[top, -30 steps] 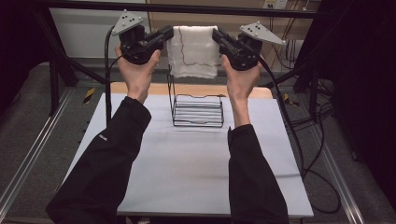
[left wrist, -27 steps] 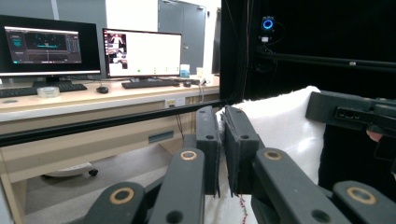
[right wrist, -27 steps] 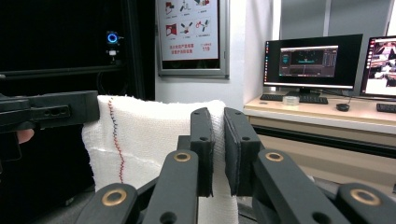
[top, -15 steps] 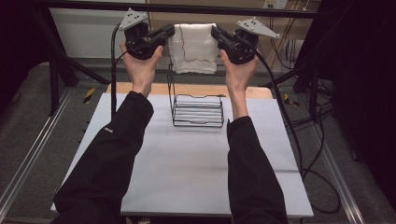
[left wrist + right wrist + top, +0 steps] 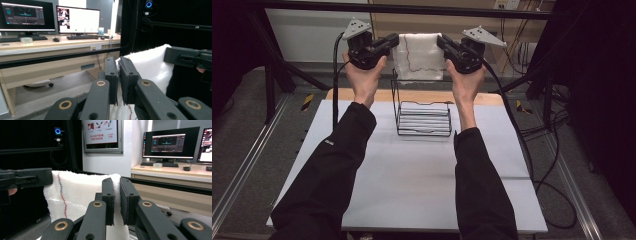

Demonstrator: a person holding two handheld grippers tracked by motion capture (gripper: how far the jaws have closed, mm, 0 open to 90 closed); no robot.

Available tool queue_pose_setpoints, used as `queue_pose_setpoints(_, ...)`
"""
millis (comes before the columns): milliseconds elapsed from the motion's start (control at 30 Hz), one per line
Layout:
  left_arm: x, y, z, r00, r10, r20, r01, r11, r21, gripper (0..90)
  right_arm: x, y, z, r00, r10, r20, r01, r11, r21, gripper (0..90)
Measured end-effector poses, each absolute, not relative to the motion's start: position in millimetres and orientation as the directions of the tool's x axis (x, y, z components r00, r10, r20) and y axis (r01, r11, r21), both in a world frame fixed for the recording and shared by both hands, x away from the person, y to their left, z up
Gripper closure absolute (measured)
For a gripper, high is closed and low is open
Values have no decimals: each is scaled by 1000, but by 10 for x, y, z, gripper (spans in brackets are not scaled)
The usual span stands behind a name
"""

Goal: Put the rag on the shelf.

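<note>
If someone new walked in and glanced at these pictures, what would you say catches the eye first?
First comes the white towel, held up in the air and stretched between the left gripper and the right gripper, each shut on one of its upper corners. A wavy red and blue stitched line runs down the cloth. Directly beneath it, a black wire rack stands at the far middle of the white table.

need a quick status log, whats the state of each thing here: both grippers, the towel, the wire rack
left gripper: shut on the towel's left top corner
right gripper: shut on the towel's right top corner
white towel: held up in the air, folded, hanging between the two grippers above the rack
wire rack: upright on the white table, nothing hung on it
</note>
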State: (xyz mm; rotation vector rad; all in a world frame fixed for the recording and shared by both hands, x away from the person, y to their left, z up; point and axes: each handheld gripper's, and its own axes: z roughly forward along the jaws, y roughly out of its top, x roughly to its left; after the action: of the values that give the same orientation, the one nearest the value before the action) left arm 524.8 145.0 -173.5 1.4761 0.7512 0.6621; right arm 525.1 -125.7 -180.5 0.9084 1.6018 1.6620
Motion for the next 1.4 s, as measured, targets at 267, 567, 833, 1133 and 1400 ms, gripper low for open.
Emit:
queue_pose_setpoints(267, 5225, 1437, -1857, 621, 783, -28, 74, -23, 997, 848, 5218, -1270, -1937, -548, 836, 39, 33, -26, 999, 829)
queue_pose_setpoints(567, 5170, 1393, -2008, 630, 776, -23, 88, -42, 995, 848, 5145, -1318, -2078, -544, 837, 54, 60, -25, 998, 829)
queue_pose_setpoints(833, 5138, 1354, -2076, 638, 770, -20, 94, -53, 994, 848, 5095, -1364, -2177, -542, 838, 63, 71, -28, 997, 829)
queue_pose_setpoints(1133, 5108, 1356, -2140, 647, 762, -17, 96, -60, 994, 848, 5042, -1388, -2213, -548, 835, 56, 70, -22, 997, 828)
queue_pose_setpoints(1400, 5064, 1375, -2195, 657, 753, 16, 85, -95, 992, 847, 4976, -1401, -2258, -557, 829, 46, 70, -8, 997, 826)
